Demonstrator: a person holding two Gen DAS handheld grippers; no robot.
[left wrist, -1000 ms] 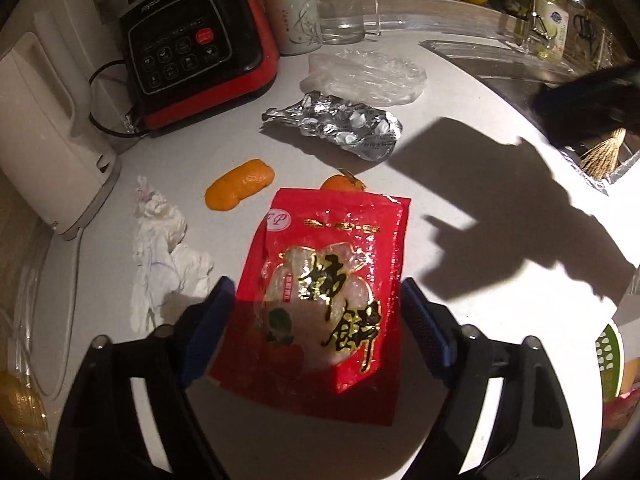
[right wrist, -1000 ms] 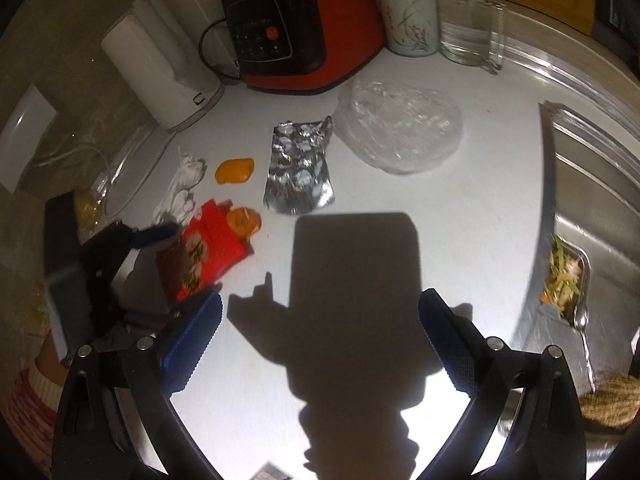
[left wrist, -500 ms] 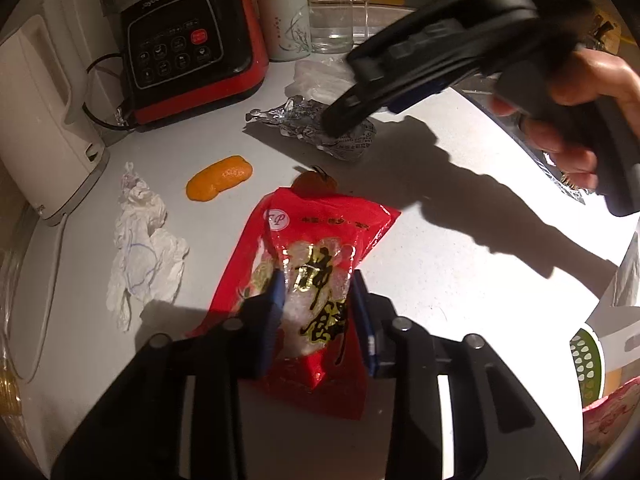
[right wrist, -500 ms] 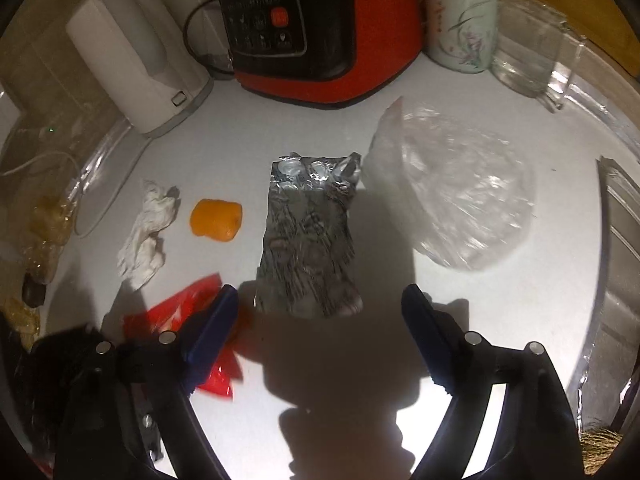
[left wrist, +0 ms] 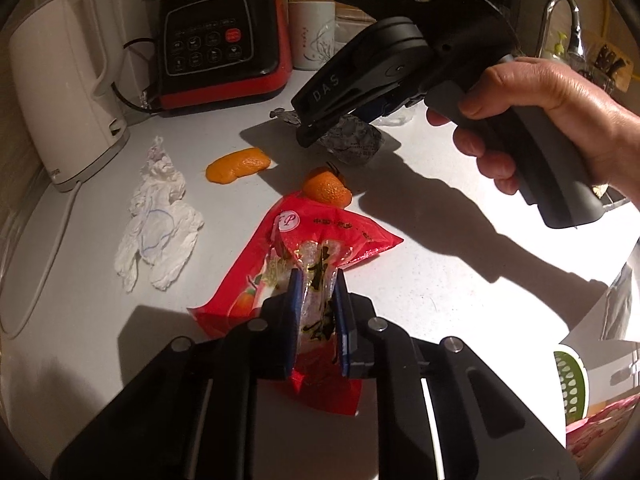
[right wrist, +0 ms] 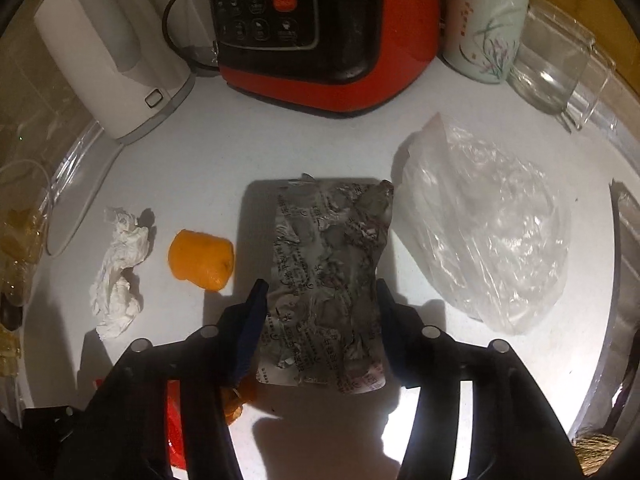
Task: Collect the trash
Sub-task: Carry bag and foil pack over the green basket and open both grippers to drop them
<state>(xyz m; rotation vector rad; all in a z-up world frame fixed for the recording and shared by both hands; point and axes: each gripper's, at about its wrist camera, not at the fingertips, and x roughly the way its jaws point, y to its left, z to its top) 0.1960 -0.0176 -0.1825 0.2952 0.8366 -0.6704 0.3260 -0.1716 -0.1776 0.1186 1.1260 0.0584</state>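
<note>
Right hand-held gripper (right wrist: 320, 320) is closing astride the foil packet (right wrist: 328, 276), whose long axis runs between its jaws, while the left hand-held gripper (left wrist: 316, 300) pinches the red wrapper (left wrist: 320, 240).

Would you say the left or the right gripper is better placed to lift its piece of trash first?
Left. The left gripper is shut on the red packet, while the right gripper is closing around the foil pouch, which lies flat.

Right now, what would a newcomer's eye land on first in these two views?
The red snack bag, pinched in the left tongs low in the left view. Next, the crumpled silver foil packet in the middle of the white counter, with the right tongs closing around it.
</note>
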